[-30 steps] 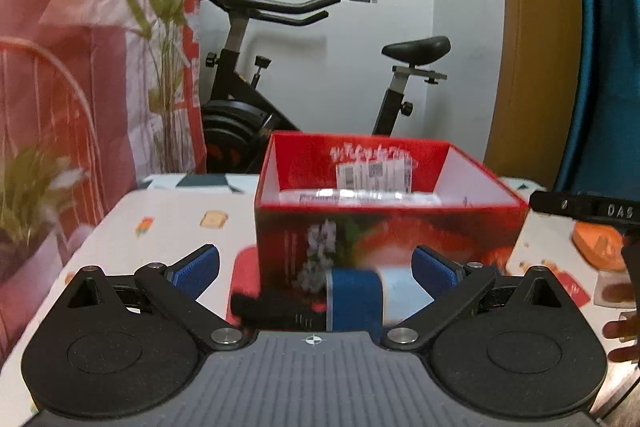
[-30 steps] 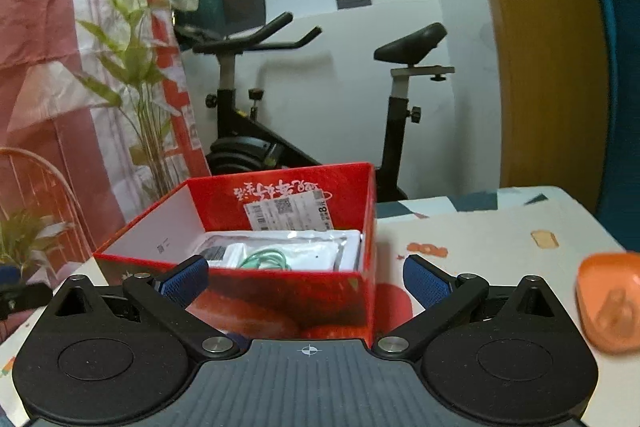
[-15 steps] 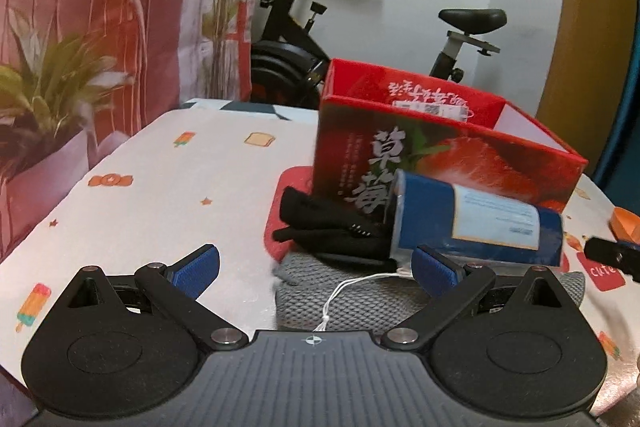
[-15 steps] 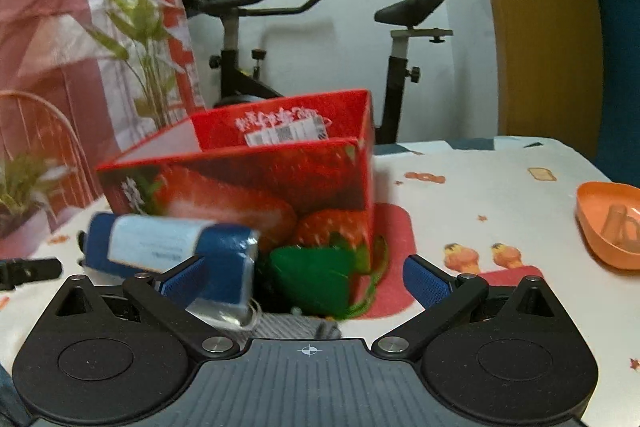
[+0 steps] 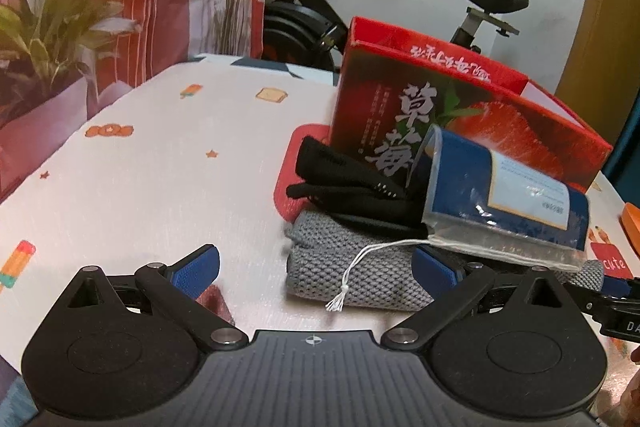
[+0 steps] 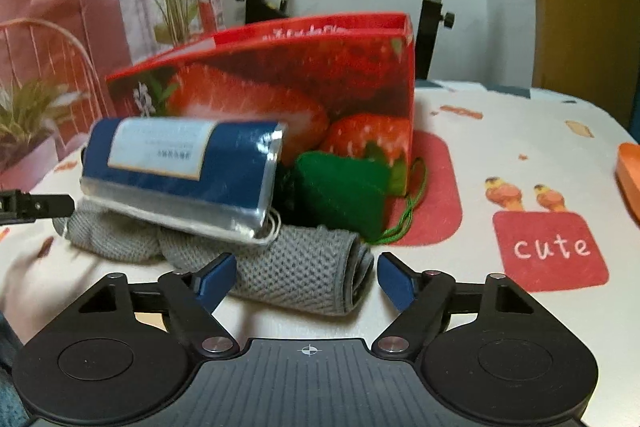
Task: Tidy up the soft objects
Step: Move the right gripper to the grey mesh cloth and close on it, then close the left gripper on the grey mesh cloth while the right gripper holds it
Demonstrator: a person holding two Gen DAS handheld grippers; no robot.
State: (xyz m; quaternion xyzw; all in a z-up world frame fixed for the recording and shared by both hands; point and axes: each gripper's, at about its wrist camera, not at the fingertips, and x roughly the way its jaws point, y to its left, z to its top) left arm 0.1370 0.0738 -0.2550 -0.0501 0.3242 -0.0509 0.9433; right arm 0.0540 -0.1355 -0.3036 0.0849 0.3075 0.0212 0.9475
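Observation:
A folded grey knit cloth (image 5: 352, 267) lies on the table in front of a red strawberry box (image 5: 460, 119). A blue packet in clear plastic (image 5: 500, 203) rests on the cloth, beside black fabric items (image 5: 344, 179). My left gripper (image 5: 316, 267) is open just short of the cloth's left end. In the right wrist view the grey cloth (image 6: 296, 267) sits between my open right gripper's (image 6: 306, 275) fingers, under the blue packet (image 6: 180, 171). A green knit pouch (image 6: 340, 187) leans on the box (image 6: 280, 83).
The table has a white patterned cover (image 5: 160, 167). An orange dish (image 6: 628, 175) sits at the right edge. An exercise bike (image 5: 320, 7) and plants (image 5: 44, 39) stand behind the table. The left gripper's tip (image 6: 36, 207) shows at left in the right wrist view.
Both grippers dropped low and moved in toward the pile in front of the box. The right gripper's fingers narrowed around the grey cloth's end. The box interior went out of sight.

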